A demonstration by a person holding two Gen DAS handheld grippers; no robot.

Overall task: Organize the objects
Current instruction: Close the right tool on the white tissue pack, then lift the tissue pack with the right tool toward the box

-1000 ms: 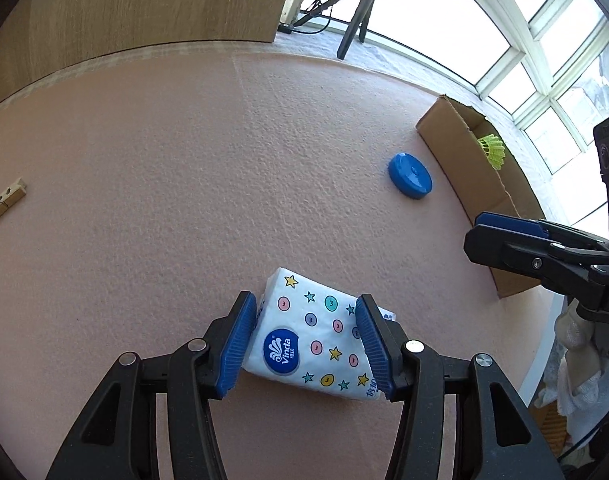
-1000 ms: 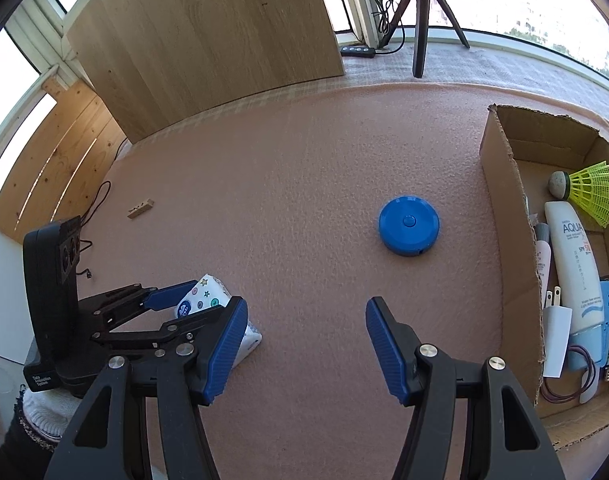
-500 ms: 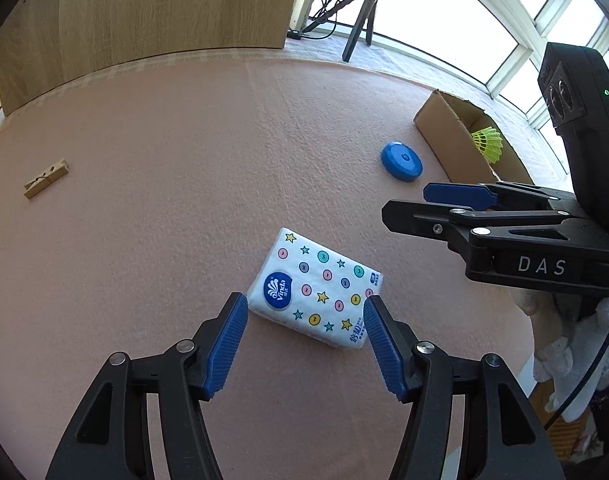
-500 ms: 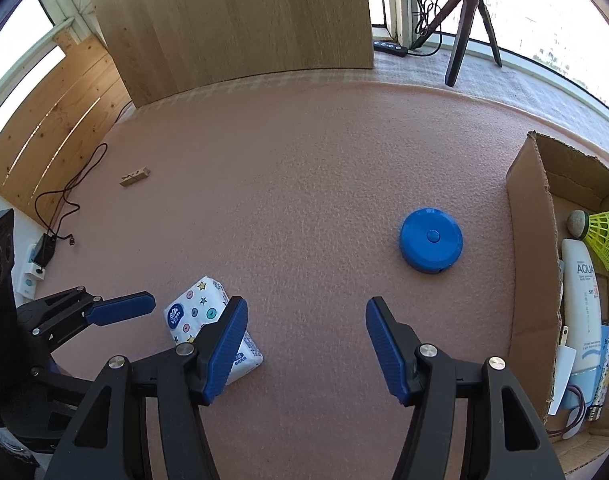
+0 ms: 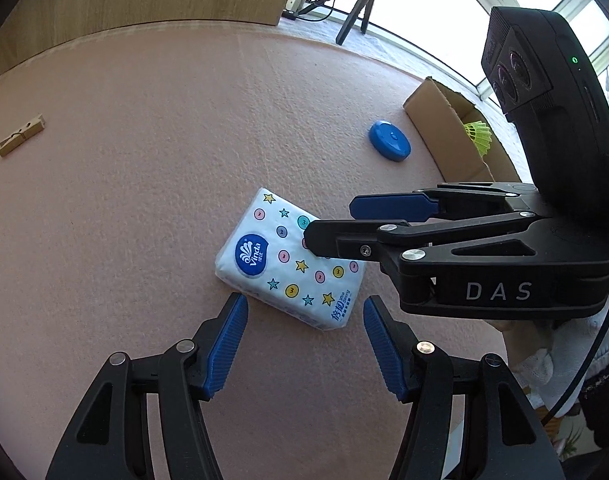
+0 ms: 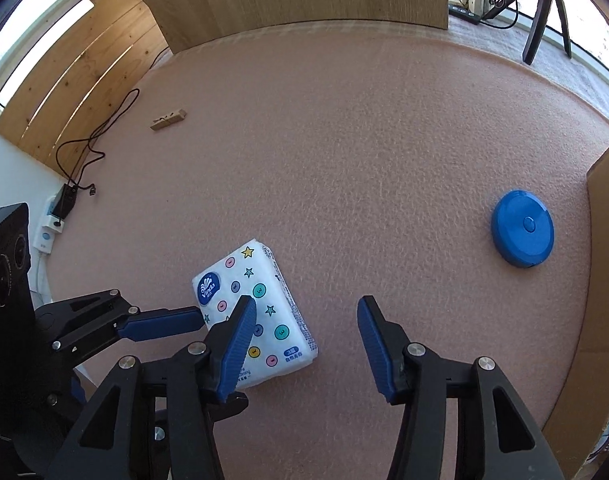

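Lying flat on the pink carpet [image 5: 144,140], the tissue pack [image 5: 288,258] sits just ahead of the left tongs [image 5: 304,320], spread wide and holding nothing. Right tongs [image 5: 328,224] reach over its far side.

Right wrist view: right tongs [image 6: 302,320] wide, empty, above the tissue pack [image 6: 256,304]; blue disc [image 6: 522,233] near the cardboard box [image 6: 600,280] at right.

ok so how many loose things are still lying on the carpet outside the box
3: the tissue pack nearest, between the two grippers; the blue disc beside the box; the clothespin far off near the wooden panels. The gripper bodies may hide others.
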